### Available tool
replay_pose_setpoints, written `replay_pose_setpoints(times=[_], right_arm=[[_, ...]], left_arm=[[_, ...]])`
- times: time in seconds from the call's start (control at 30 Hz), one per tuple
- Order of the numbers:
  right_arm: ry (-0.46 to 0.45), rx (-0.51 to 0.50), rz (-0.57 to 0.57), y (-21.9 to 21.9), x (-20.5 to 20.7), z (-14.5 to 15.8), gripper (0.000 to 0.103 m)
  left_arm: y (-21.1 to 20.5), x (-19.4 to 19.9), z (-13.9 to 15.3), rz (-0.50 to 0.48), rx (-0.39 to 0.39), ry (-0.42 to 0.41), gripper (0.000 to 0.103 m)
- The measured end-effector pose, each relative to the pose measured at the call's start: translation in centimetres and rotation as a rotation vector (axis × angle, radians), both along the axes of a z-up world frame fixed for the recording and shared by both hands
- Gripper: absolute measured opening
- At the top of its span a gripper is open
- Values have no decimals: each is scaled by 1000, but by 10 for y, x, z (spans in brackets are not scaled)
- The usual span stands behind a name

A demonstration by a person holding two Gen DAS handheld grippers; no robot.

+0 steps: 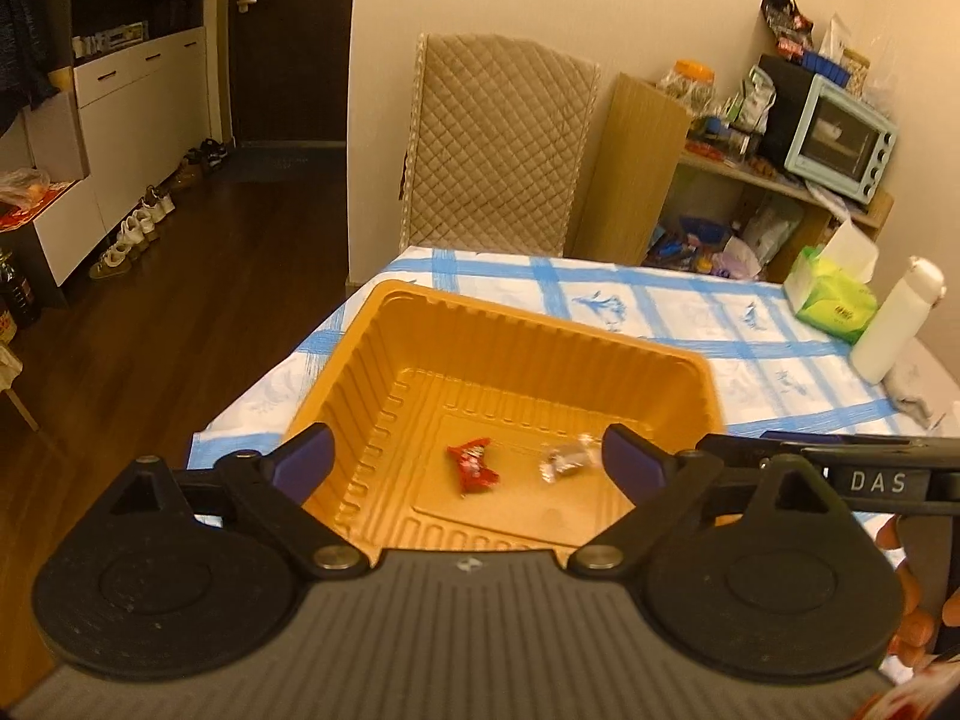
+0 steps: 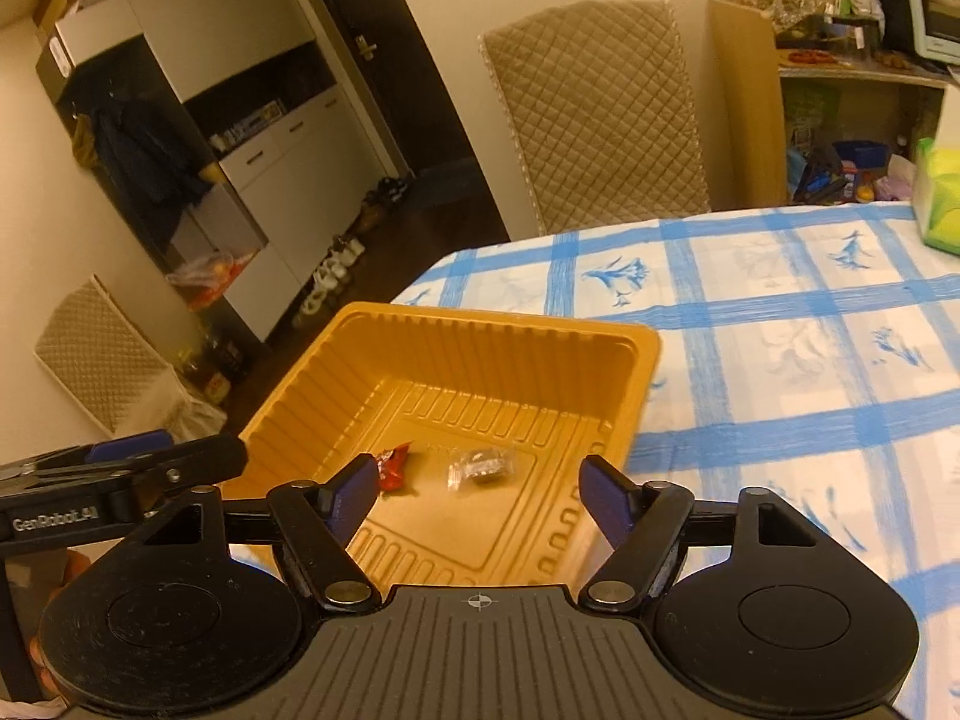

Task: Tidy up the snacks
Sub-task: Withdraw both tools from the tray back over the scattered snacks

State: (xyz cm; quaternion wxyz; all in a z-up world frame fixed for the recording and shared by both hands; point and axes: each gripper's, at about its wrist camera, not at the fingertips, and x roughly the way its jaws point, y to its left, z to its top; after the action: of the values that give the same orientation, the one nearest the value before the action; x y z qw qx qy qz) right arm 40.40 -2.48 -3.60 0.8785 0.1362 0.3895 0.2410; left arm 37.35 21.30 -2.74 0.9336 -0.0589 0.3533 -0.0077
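An orange plastic tray (image 1: 516,324) (image 2: 492,324) stands at the near corner of the table. Inside it lie a red-wrapped candy (image 1: 473,465) (image 2: 393,468) and a clear-wrapped sweet (image 1: 564,457) (image 2: 483,465). My left gripper (image 1: 468,459) hovers above the tray's near side, jaws wide apart with nothing between them. My right gripper (image 2: 480,495) also hangs over the tray, jaws apart and empty. Each gripper shows at the edge of the other's view: the right gripper (image 1: 864,474) and the left gripper (image 2: 114,480).
A blue-checked tablecloth (image 2: 780,360) covers the table. A green tissue box (image 1: 834,294) and a white bottle (image 1: 894,324) stand at the far right. A quilted chair (image 1: 498,144) sits behind the table, with a shelf and toaster oven (image 1: 840,138) beyond. Fingers of a hand (image 1: 912,630) show at the lower right.
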Motion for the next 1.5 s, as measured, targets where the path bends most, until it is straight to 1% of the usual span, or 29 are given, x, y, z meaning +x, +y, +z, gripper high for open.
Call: replay_pose_setpoints(times=[0.1,0.17,0.23,0.3,0.47,0.6,0.77,0.9,1.13,1.5], right_arm=[[-27,-1,-2,-14,-19,9,76],[-43,-3,2,-24,-32,15,76],[-61,0,4,-36,-47,21,77],[-80,6,12,-48,-62,27,77],[-119,5,38,-76,-101,39,78],[-142,-6,54,-97,-132,43,79],[-150,-32,62,-127,-164,43,79],[-144,-47,62,-151,-187,38,79],[-106,-76,57,-184,-215,22,79],[-62,-124,42,-216,-240,1,79]], left_arm=[[-12,-21,9,10,1,-14,97],[-22,-36,15,19,19,-32,97],[-31,-52,22,17,15,-53,97],[-41,-68,28,20,6,-50,97],[-69,-106,40,21,12,-58,97],[-92,-136,47,5,1,-62,97],[-116,-172,47,-5,-5,-59,96],[-133,-195,44,-7,-13,-50,96],[-153,-228,25,-7,-21,-1,95],[-174,-256,-8,-14,-38,87,90]])
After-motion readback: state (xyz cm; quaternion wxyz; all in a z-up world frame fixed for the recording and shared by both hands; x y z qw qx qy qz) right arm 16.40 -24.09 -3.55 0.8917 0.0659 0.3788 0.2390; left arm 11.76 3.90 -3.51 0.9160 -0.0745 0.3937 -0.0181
